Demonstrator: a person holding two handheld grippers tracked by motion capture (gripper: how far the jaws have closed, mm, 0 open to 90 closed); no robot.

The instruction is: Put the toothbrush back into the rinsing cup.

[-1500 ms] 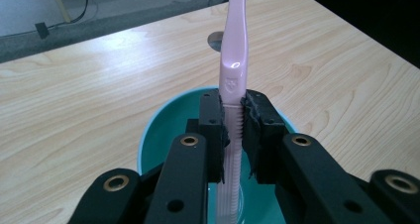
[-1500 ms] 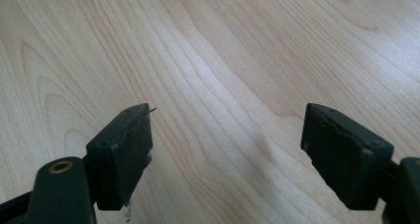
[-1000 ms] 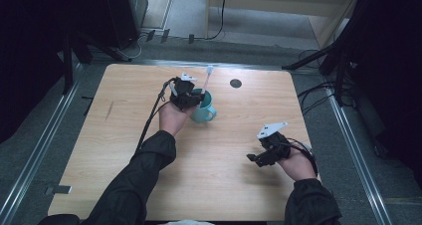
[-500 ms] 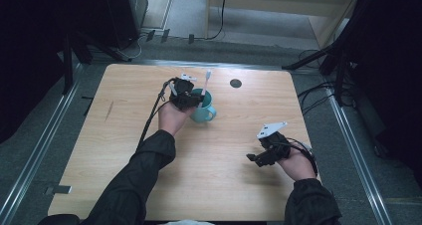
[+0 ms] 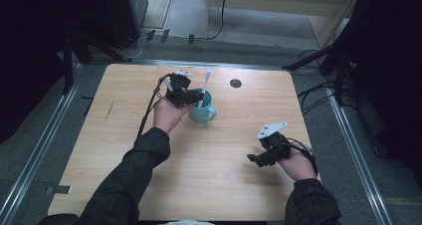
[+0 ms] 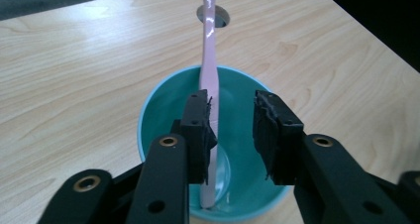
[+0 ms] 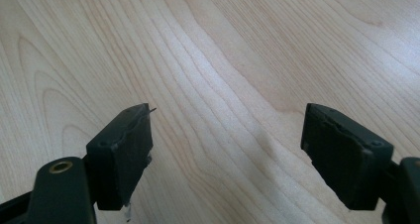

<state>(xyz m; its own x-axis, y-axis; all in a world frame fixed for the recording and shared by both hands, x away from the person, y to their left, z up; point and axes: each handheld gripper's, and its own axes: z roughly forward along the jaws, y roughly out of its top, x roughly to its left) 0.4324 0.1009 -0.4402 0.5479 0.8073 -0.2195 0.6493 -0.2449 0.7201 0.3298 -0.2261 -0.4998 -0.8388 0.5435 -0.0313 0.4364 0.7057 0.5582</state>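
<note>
Two grippers work over the wooden table (image 5: 124, 150). Left gripper (image 6: 230, 127) hangs over a teal mug (image 6: 158, 102) standing near the table's far middle; its jaws have just been opening, and the pink toothbrush (image 6: 208, 60) stands in the mug between them, close against one pad, no longer pinched. Right gripper (image 7: 228, 154) rests well apart near the table's right edge, released, nothing between its jaws.

table (image 5: 124, 175): light wood | round hole (image 5: 236, 83): far edge | floor cables (image 5: 318, 93): right of table
</note>
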